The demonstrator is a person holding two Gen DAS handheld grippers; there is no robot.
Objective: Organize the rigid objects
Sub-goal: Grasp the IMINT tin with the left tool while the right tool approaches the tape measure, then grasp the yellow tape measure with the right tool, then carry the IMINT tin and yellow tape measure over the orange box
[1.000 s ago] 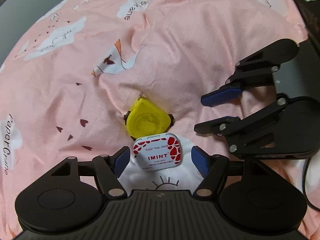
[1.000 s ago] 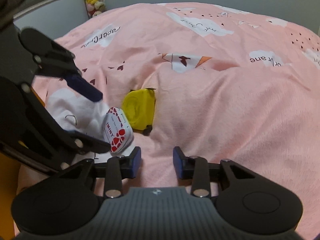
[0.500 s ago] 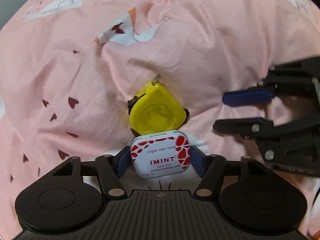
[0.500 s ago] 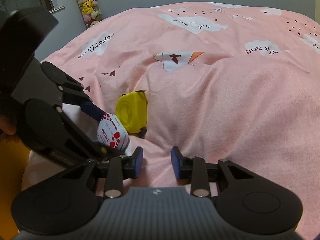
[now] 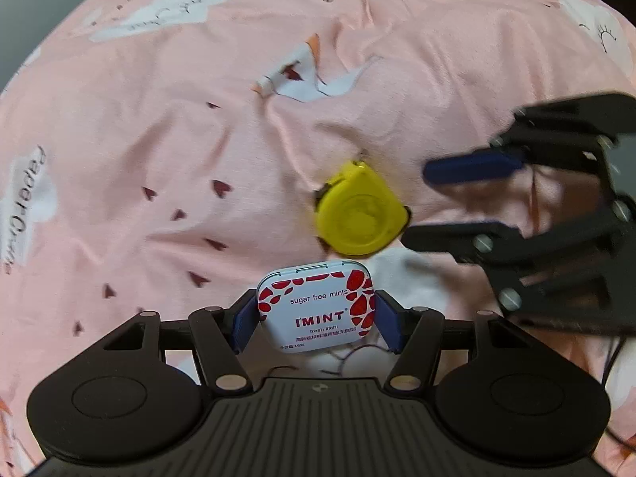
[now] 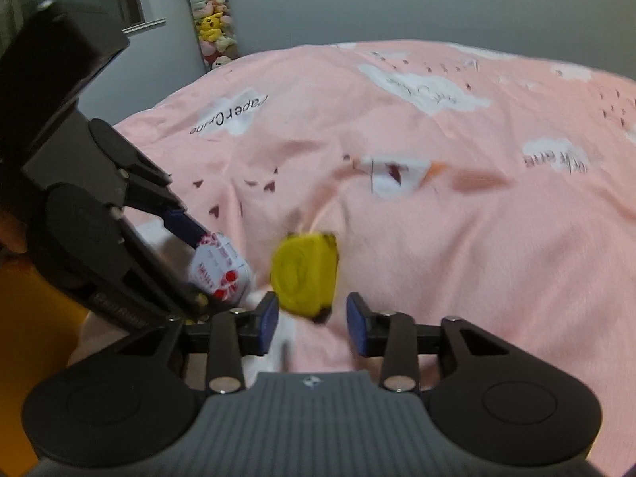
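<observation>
Clamping the mint tin (image 5: pixel 316 305), the left gripper (image 5: pixel 314 320) — right gripper (image 6: pixel 312 322) (jaws just widening, empty) near the yellow tape measure (image 6: pixel 304 272)

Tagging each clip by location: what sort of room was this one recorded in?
Most likely a bedroom. The mint tin and the yellow tape measure sit on a soft pink duvet printed with clouds and paper cranes, and a column of plush toys stands against the grey wall behind.

Dim, fisheye-warped, motion-blurred frames.
</observation>
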